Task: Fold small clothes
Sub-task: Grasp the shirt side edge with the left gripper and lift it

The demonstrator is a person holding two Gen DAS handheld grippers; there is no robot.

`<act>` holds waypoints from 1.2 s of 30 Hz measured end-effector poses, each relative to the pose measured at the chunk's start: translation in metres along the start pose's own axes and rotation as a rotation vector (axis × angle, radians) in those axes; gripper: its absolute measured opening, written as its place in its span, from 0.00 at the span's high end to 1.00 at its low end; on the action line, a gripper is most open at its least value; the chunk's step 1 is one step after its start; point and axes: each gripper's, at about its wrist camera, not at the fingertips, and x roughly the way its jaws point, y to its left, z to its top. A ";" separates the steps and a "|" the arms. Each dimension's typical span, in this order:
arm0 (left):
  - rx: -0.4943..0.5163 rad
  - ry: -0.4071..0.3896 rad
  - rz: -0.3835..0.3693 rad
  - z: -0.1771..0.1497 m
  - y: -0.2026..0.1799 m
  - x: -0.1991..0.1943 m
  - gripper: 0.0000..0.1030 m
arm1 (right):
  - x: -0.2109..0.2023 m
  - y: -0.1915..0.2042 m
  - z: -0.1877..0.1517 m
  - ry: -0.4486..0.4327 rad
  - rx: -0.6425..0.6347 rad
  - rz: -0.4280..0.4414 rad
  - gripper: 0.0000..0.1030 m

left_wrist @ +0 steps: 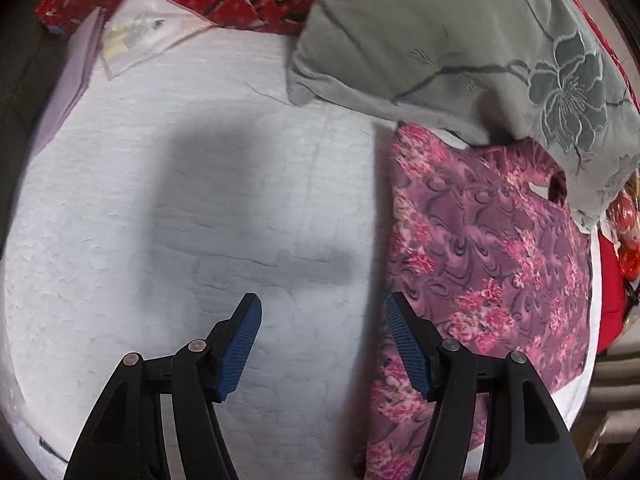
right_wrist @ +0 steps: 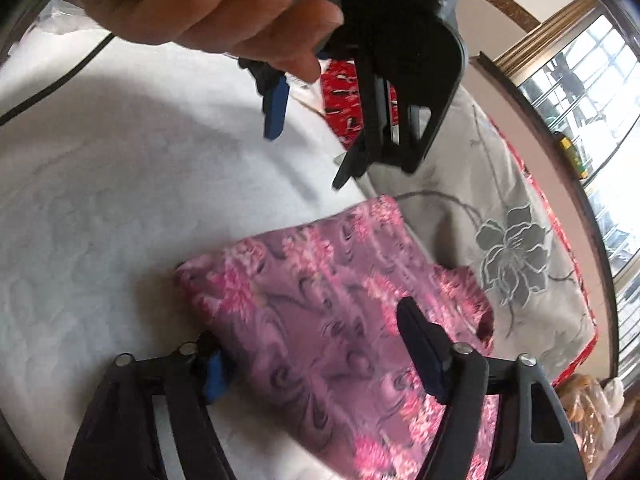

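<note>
The folded pink floral garment [left_wrist: 480, 264] lies near the bed's [left_wrist: 160, 200] right edge, its far end touching a grey pillow [left_wrist: 440, 32]. Left gripper [left_wrist: 322, 344] hangs released over bare mattress. Right gripper [right_wrist: 320, 364] straddles the garment's near part, jaws apart, not pressing it.

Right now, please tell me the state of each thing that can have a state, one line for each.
Pink-and-purple floral garment: folded, lying on the white quilted bed cover.
Left gripper: open, fingers empty above the cover.
Right gripper: open, fingers on either side of the garment.
Grey flower-embroidered pillow: lying over the garment's far edge.
</note>
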 end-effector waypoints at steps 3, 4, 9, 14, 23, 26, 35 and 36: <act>-0.017 0.032 -0.041 0.008 -0.003 0.006 0.37 | 0.010 -0.003 0.000 0.026 -0.005 0.014 0.93; -0.028 0.039 -0.056 0.011 -0.003 0.008 0.37 | 0.010 -0.006 -0.001 0.024 0.002 0.028 0.93; -0.076 0.071 -0.128 0.027 -0.009 0.024 0.37 | -0.006 -0.025 -0.005 -0.043 0.070 0.029 0.94; -0.084 0.118 -0.168 0.038 -0.027 0.046 0.37 | -0.015 -0.049 -0.008 -0.071 0.166 0.034 0.94; -0.035 0.105 -0.185 0.043 -0.073 0.057 0.50 | -0.019 -0.067 -0.017 -0.091 0.248 0.064 0.95; 0.021 0.067 -0.140 0.042 -0.091 0.051 0.87 | -0.024 -0.071 -0.021 -0.101 0.275 0.073 0.95; 0.058 -0.008 -0.098 0.033 -0.131 0.013 0.91 | -0.036 -0.107 -0.043 -0.103 0.446 0.097 0.95; 0.066 -0.019 -0.094 0.032 -0.141 0.009 0.92 | -0.037 -0.112 -0.046 -0.101 0.469 0.102 0.95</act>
